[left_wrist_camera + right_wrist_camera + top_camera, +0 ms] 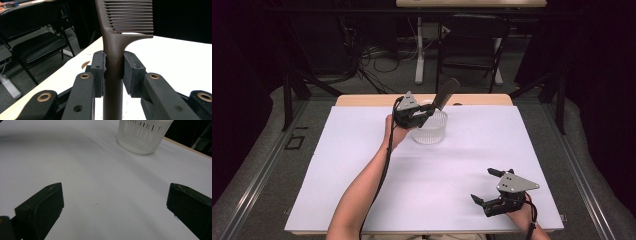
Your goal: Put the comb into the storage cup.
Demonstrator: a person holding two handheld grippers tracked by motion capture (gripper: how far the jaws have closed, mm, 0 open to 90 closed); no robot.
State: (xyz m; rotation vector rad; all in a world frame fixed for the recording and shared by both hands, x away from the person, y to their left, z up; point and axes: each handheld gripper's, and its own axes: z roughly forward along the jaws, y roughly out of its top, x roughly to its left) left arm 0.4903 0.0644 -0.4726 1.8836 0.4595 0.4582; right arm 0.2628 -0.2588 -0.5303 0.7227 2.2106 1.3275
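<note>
Nearest, lower right, right gripper gapes wide, empty. Left gripper clamps the comb above the basket; tilted, it might pivot and miss.

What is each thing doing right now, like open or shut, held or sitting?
Left gripper: shut on the comb's handle, raised over the basket.
Comb: held, teeth end pointing up and away.
Basket: upright on the table, untouched.
Right gripper: open, holding nothing, near the table's front edge.
</note>
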